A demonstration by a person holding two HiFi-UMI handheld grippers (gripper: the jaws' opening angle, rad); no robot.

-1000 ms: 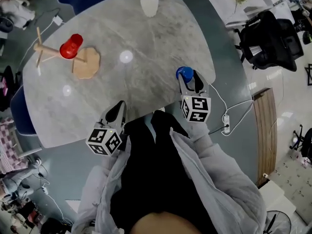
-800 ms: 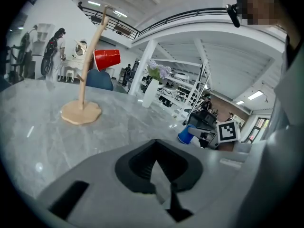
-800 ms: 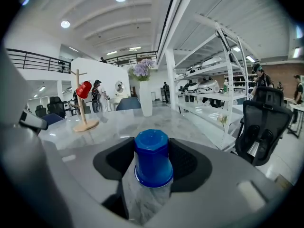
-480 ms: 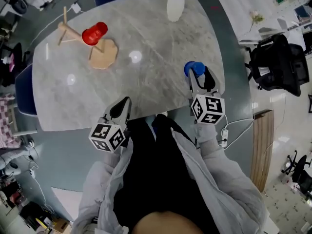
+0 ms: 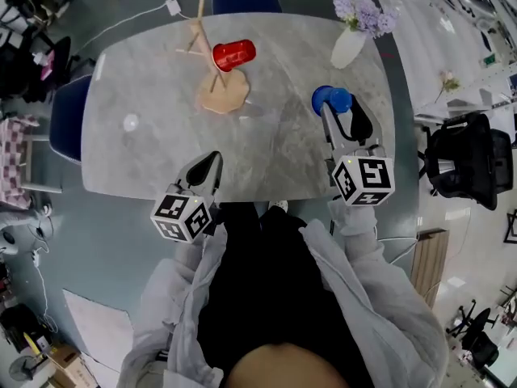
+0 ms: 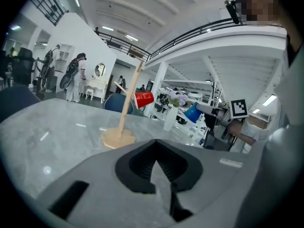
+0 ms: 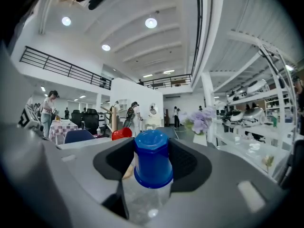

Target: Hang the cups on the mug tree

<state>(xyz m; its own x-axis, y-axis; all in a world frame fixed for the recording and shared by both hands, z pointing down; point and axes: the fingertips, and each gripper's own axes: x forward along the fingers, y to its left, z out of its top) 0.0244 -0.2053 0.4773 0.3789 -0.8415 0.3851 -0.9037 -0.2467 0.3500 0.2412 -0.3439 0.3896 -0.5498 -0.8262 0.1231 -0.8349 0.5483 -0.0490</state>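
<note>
Seen from above, a person in a dark top and pale sleeves stands at the near edge of a grey marble table, a gripper in each hand. The left gripper hovers over the near edge, jaws pressed together with nothing between them. The right gripper reaches further in on the right side, jaws clamped on a blue cup. Beyond, well apart from both grippers, a wooden mug tree stands on its round base, with a red cup hanging from one peg. At the far right corner sits a white vase of purple flowers
</note>
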